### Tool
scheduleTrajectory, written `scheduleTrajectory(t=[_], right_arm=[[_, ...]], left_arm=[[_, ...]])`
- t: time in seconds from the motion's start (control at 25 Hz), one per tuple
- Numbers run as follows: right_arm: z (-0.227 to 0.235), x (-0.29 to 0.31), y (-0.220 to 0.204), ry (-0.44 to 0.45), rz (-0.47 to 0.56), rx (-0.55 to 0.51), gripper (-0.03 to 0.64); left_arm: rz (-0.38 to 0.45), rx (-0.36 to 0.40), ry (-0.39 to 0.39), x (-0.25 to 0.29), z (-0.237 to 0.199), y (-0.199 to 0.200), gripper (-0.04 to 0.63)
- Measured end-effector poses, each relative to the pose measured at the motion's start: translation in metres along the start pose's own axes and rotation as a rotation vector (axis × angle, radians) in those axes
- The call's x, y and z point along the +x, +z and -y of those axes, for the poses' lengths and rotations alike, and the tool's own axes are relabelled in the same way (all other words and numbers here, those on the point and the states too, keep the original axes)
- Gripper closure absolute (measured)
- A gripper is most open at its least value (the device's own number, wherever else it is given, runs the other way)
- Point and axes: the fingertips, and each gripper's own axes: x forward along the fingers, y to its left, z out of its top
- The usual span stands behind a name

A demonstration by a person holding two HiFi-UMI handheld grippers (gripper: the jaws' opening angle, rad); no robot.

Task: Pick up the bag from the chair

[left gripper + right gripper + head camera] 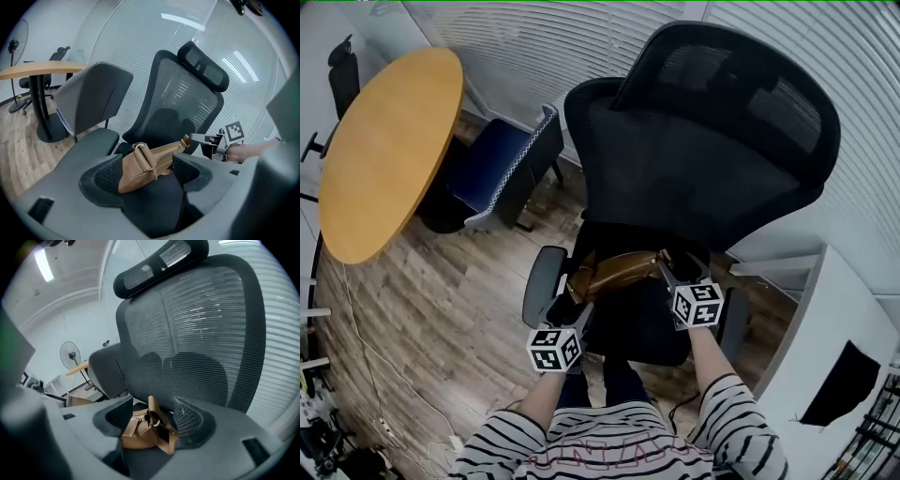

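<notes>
- Left gripper point(143, 171): jaws stand well apart, one on each side of the near end of the tan bag point(150, 161). The pads flank the leather and no squeeze is evident.
- Right gripper point(152, 420): jaws are likewise spread, with the bag's other end and its upright strap tab between them. Nothing shows a firm pinch (the pads look close to the sides, no more).
- The bag lies lengthwise across the dark seat point(628, 333) of the black mesh office chair point(703, 159), spanning the gap between the two grippers. Whether it has cleared the cushion cannot be told from where I stand.
- The person leans in over the chair front in striped sleeves, with both marker cubes facing up.
- By my reading, the step in hand is the approach and bracketing of the bag. The grasp itself is not yet made.
- The next move calls for both pairs of jaws to close evenly on the two ends, then a level lift straight off the seat, so the soft body does not sag or slip.
- Beyond the chair are a round wooden table point(384, 150) and a blue chair point(492, 169) on plank flooring.
</notes>
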Motion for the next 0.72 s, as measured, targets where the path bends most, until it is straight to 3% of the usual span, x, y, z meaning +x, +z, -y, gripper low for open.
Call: scheduleTrajectory(t=[0.32,0.48,0.72], right_arm=[[0.002,0.035,-0.027,0.060,-0.043,0.013,0.356],[0.003,0.051,-0.038,0.108,-0.063,0.000,0.356],[-0.002,0.055,-0.044,0.213,-0.052,0.103,0.381]], left_arm=[[0.081,-0.126,0.060,0.024,-0.015,-0.001,0.285],[0.058,-0.156,0.079,0.041,-0.022,-0.007,0.285],[0.042,-0.246,0.126,0.055,-0.036,-0.017,0.287]])
